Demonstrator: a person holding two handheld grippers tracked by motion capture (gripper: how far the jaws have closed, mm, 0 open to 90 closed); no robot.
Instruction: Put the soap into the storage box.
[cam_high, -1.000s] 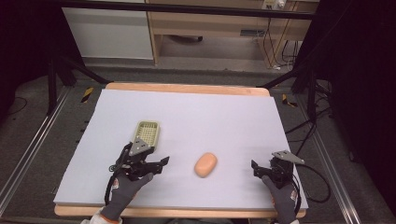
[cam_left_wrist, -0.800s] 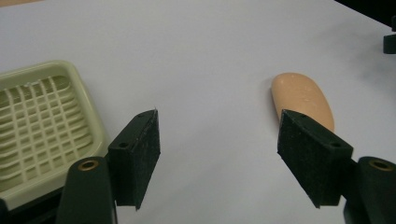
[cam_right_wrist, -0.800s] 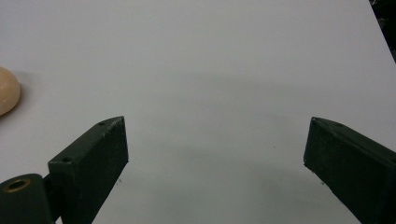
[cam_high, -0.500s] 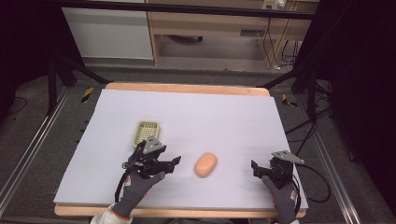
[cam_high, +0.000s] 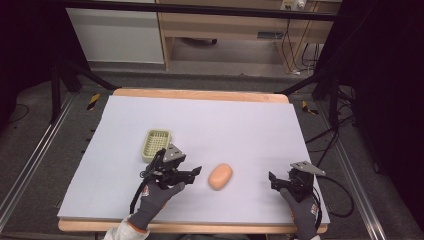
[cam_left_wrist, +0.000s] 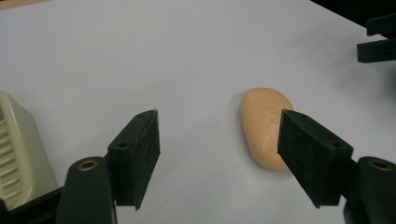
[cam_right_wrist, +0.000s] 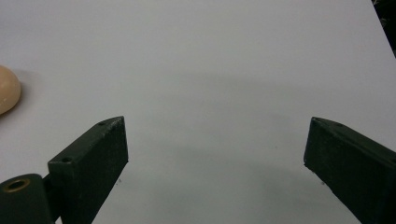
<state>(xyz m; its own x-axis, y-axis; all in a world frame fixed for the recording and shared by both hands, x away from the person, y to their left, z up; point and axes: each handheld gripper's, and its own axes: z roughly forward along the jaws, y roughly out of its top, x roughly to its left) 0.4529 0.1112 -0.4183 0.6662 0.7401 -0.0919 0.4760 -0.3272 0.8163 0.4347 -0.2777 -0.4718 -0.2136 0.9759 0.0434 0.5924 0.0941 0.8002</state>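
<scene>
just right of the soap dish (cam_high: 155, 144), my left hand-held gripper (cam_high: 196, 171) is spread, nearest the soap bar (cam_high: 220, 176), whose long axis runs away from me.

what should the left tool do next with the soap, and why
Probably ease the left tool a little further toward the peach soap bar and shift it so the bar sits between its jaws, then close. The jaws stand open, and in the left gripper view the soap lies ahead near one jaw, not yet centred or touched. The right tool rests open, apart.
</scene>
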